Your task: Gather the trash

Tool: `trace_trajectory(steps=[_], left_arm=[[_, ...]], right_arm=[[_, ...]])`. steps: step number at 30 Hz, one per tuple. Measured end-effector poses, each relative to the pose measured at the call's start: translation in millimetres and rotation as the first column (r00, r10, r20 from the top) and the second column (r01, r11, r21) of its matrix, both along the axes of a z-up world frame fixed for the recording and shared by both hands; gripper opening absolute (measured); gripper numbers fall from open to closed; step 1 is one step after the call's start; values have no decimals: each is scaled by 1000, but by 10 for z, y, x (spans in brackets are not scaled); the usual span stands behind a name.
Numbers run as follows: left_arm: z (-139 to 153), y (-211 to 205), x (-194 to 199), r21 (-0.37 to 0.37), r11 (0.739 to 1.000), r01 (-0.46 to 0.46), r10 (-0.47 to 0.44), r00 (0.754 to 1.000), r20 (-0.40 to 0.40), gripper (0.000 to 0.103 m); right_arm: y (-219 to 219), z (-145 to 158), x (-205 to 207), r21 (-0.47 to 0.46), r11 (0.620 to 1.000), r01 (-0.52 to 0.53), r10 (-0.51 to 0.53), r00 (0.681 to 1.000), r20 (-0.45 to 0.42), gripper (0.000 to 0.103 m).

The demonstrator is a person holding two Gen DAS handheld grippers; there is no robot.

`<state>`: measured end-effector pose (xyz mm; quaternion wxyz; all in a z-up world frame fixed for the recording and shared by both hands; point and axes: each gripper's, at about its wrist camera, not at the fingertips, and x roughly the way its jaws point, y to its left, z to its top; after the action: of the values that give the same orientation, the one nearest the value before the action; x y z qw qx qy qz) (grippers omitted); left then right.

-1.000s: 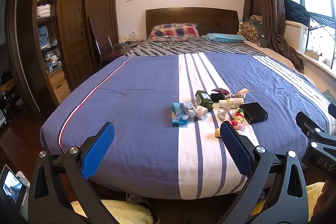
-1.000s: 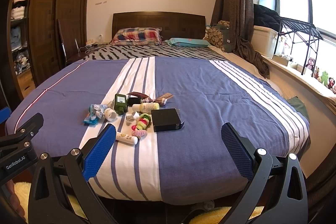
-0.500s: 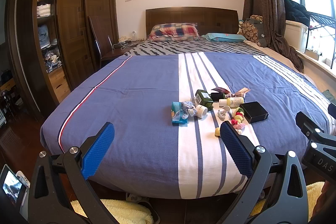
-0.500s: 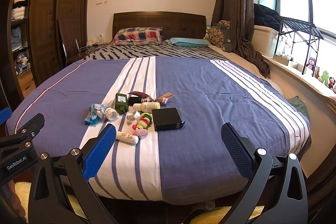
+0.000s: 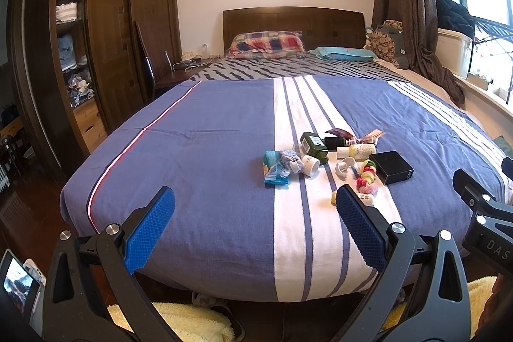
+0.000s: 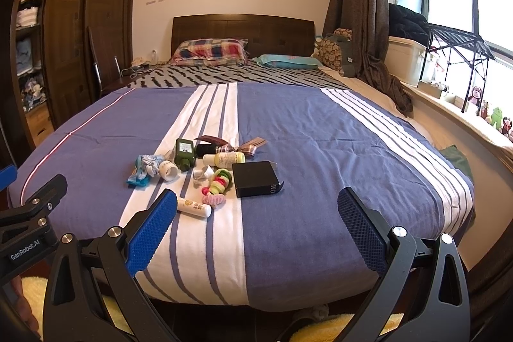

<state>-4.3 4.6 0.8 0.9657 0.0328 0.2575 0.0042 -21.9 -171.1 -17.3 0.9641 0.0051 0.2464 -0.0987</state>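
Observation:
A cluster of small items lies on the blue and white striped bedspread (image 5: 208, 149): a black box (image 6: 255, 178) (image 5: 390, 166), a dark green bottle (image 6: 185, 151) (image 5: 315, 144), a yellowish bottle (image 6: 224, 158), a white tube (image 6: 194, 207), a blue wrapper with crumpled bits (image 6: 142, 170) (image 5: 276, 170), colourful hair ties (image 6: 218, 183) and a small white cup (image 5: 309, 164). My left gripper (image 5: 253, 229) hovers open before the bed's foot, nothing between its blue pads. My right gripper (image 6: 256, 229) is likewise open and empty, the cluster just beyond its left finger.
A dark wooden wardrobe (image 5: 105, 37) with open shelves stands left of the bed. Pillows (image 5: 267, 44) and a headboard lie at the far end. A window sill with toys (image 6: 493, 117) and a curtain (image 6: 362, 5) run along the right. Yellow fluffy rug (image 5: 192, 319) lies on the floor below.
Both views have crept slightly closer to the bed; the items sit a little nearer. Both grippers stay open and nothing on the bed has moved.

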Motion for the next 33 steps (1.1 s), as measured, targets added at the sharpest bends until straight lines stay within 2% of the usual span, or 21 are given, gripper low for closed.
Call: trace_trajectory(steps=[11, 18, 24, 30, 33], left_arm=[[-165, 6, 243, 3, 1000, -1, 1, 999, -43, 95], [-496, -66, 513, 31, 999, 25, -21, 993, -116, 95], [-813, -234, 692, -56, 991, 123, -132, 975, -181, 95], [-1095, -619, 835, -91, 967, 239, -254, 936, -242, 90], [-1176, -812, 898, -80, 955, 285, -296, 922, -248, 90]], right_arm=[[-163, -168, 215, 25, 999, 19, -18, 999, -43, 100], [-359, -464, 537, 66, 997, 41, -33, 993, -116, 100], [-566, -705, 778, 102, 994, 46, -30, 988, -150, 100], [-706, -839, 1069, 137, 990, 22, 3, 983, -186, 100], [-757, -858, 1181, 137, 990, 17, 10, 981, -195, 100]])
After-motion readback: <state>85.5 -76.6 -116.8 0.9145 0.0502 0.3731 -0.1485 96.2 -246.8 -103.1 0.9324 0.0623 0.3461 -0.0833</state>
